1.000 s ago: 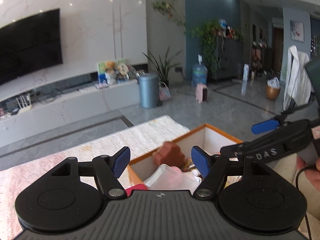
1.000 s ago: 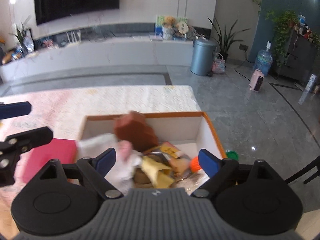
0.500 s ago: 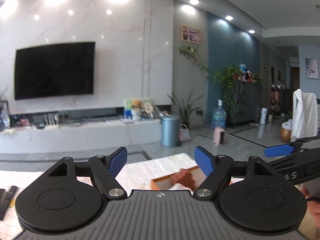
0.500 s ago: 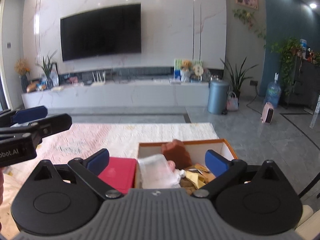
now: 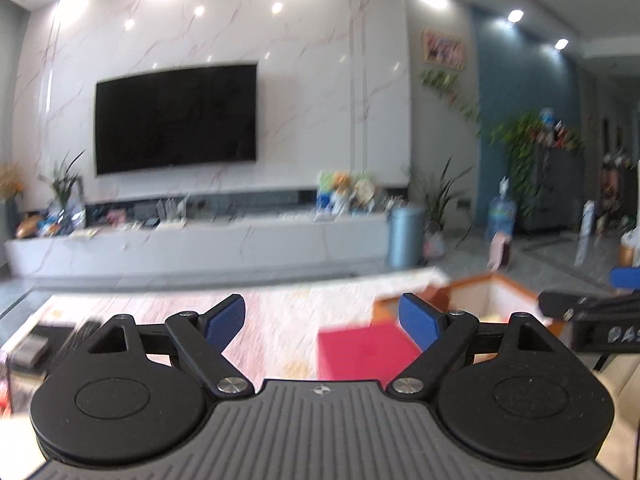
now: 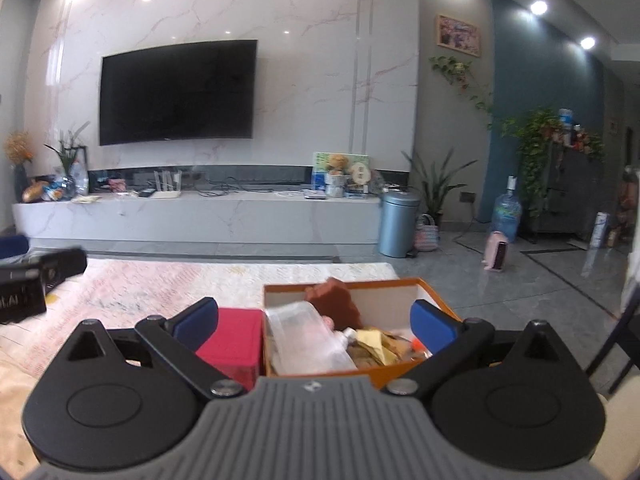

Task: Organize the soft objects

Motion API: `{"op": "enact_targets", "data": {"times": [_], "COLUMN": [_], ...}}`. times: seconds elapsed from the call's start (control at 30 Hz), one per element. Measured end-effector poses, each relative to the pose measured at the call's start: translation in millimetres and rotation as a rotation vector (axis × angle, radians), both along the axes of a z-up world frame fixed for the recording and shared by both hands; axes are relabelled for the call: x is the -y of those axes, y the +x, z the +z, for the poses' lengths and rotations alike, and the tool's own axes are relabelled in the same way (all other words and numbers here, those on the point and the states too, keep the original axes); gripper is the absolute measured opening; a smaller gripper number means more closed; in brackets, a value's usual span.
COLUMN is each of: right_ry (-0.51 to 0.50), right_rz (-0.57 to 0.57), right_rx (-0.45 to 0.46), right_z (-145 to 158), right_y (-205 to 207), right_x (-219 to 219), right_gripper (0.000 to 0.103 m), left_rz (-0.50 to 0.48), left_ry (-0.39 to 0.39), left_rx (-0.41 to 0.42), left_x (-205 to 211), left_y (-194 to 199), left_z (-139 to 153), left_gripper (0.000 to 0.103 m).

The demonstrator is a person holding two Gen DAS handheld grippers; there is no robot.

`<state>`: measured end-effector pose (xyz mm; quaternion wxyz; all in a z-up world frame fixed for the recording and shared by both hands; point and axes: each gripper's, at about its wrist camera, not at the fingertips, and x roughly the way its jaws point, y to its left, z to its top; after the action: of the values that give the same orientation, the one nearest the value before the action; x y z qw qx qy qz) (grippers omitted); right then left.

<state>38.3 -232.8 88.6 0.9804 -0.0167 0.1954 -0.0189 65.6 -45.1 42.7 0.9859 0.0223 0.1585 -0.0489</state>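
An orange box with a white inside [image 6: 400,286] stands on the patterned table cloth [image 6: 160,284]. It holds a brown soft toy [image 6: 334,300], a clear plastic bag [image 6: 304,336] and yellow wrappers [image 6: 376,340]. A red box [image 6: 232,338] sits against its left side. My right gripper [image 6: 316,322] is open and empty, raised in front of the orange box. My left gripper [image 5: 322,320] is open and empty, over the cloth left of the red box [image 5: 356,348] and the orange box [image 5: 496,292]. The left view is blurred.
Dark flat objects [image 5: 36,344] lie at the table's left end. Beyond the table are a white TV bench [image 6: 200,216], a wall TV [image 6: 176,92], a grey bin [image 6: 398,224], plants and a water bottle [image 6: 506,212] on the tiled floor.
Both grippers have risen and pulled back from the orange box, tilting up toward the room. The left gripper has swung left, so the box now sits at its right.
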Motion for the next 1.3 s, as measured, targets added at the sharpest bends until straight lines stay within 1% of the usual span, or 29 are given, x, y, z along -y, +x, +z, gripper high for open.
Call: {"op": "enact_targets", "data": {"times": [0.07,0.17,0.27,0.37,0.43,0.57,0.7,0.97,1.3], "right_ry": [0.027,0.047,0.037,0.072,0.098,0.106,0.12,0.1,0.098], "right_rz": [-0.011,-0.023,-0.019,-0.032,-0.048,-0.061,-0.06,-0.056,-0.053], "right_rx": [-0.012,-0.023,-0.041,-0.068,-0.092,-0.12,-0.147,-0.157,-0.159], "right_z": [-14.5,-37.6,-56.1,-70.7,-78.7,-91.8,-95.9,-97.7,-97.6], "right_y": [-4.7,-9.7,-10.5,-7.8,-5.3,-4.8,-1.5,-3.7,-4.5], "right_x": [-3.6,-11.5,-17.6,-14.0,-9.7,-7.6,-5.1,-7.5,-8.4], "right_gripper": [0.1,0.1,0.1,0.1,0.1,0.1,0.1,0.1,0.1], "left_rz": [0.021,0.024,0.04,0.056,0.063,0.066,0.061,0.068,0.07], "left_ry": [0.013,0.008,0.037,0.049,0.044,0.041,0.055,0.057,0.056], "left_rx": [-0.04,-0.086,-0.087,-0.083,-0.097,-0.114,-0.132,-0.138,-0.141], "left_x": [1.2,-1.1,-4.7,-5.4,-8.0,-7.8,-3.9,-5.3,-5.2], "left_y": [-1.8,-6.6,-12.3,-18.5,-22.1,-24.5,-26.8,-28.8,-28.3], "left_z": [-11.6,-26.3,-44.8,-60.3,-67.7,-75.5,-80.5,-79.7,-80.0], "left_gripper": [0.101,0.101,0.101,0.101,0.101,0.101,0.101,0.101,0.101]}}
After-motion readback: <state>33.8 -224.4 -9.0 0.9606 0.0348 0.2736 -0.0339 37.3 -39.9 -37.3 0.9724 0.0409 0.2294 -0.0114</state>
